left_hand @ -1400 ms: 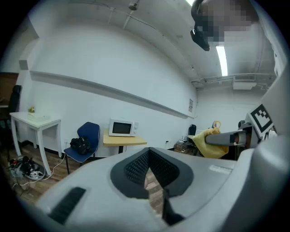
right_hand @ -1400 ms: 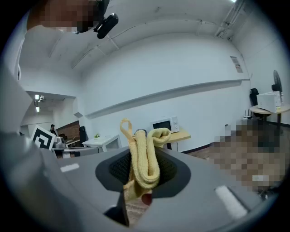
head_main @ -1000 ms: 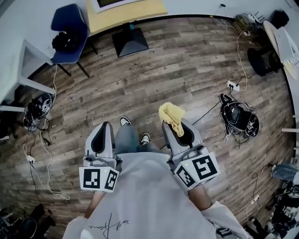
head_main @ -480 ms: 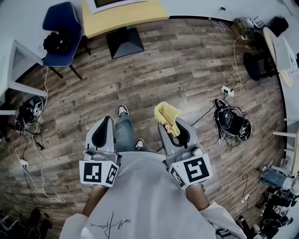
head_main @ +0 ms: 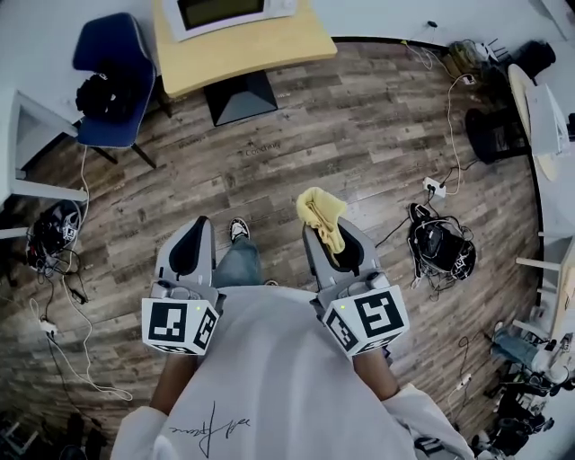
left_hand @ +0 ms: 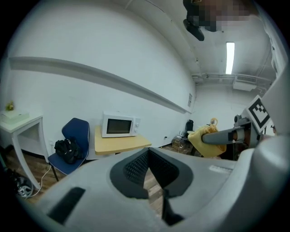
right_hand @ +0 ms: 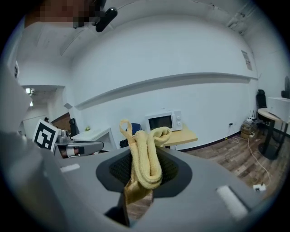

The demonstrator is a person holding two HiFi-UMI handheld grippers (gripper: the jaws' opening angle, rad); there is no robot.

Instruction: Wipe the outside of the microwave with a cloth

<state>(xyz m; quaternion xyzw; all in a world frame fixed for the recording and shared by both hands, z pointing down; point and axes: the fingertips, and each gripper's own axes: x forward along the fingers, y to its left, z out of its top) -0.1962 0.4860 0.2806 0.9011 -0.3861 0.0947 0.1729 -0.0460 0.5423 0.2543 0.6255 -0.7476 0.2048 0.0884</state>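
While the yellow cloth [right_hand: 145, 158] is clamped, folded, between the jaws of the right claw [right_hand: 142, 174], no wiping is judged to have been started. The microwave [head_main: 229, 13] is seen on the yellow tabletop [head_main: 243, 49] at the far side of the room, well apart from both claws, with open wood floor [head_main: 341, 135] between. The left claw [left_hand: 151, 170] is seen with its jaw tips together and nothing between them. It is held roughly level with the right one, in front of the person's body. A blue chair [head_main: 108, 54] with a dark bag [head_main: 101, 92] on it is seen just beside the tabletop. Done, as judged: cloth picked up and secured. Left: the gap to the tabletop to be closed, the cloth to be brought onto the microwave's casing, then top, sides and door front to be wiped. No contact with the microwave is shown in any view, so progress is rated as early, pickup stage only.
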